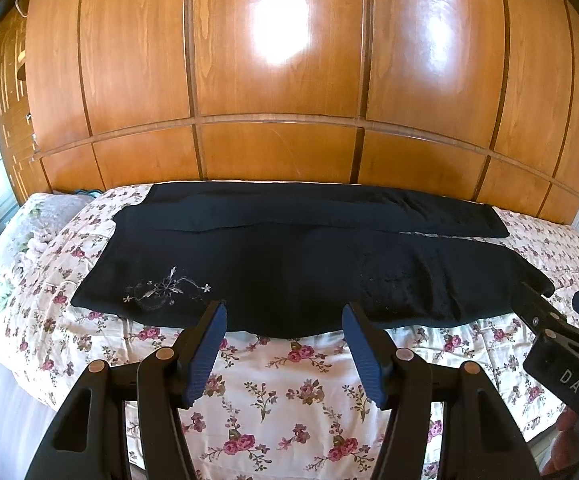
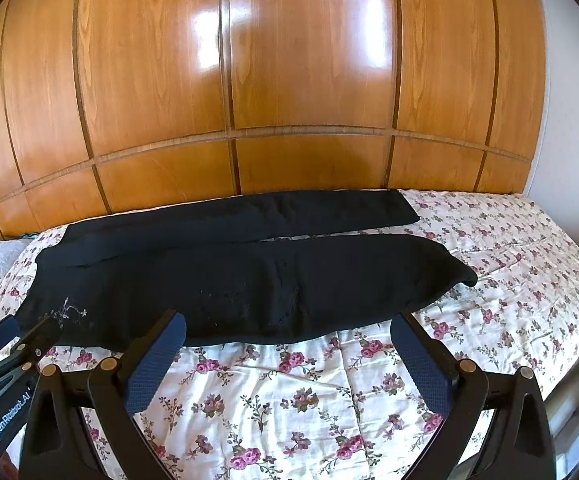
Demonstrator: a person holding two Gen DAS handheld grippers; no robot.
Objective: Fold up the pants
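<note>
Black pants [image 1: 289, 264] lie spread flat across the flowered bedspread [image 1: 289, 392], waist at the left with pale embroidery [image 1: 165, 288], both legs running to the right, side by side. They also show in the right wrist view [image 2: 249, 280]. My left gripper [image 1: 285, 320] is open and empty, its tips just above the pants' near edge around the middle. My right gripper [image 2: 289, 332] is open and empty, hovering at the near edge of the near leg. The right gripper shows in the left wrist view [image 1: 565, 312], the left gripper in the right wrist view [image 2: 25, 336].
A tall glossy wooden wardrobe [image 1: 281, 80] stands right behind the bed. A pillow [image 1: 37, 216] lies at the bed's left end. A white wall [image 2: 569, 120] is at the right. The bedspread's near edge drops off below the grippers.
</note>
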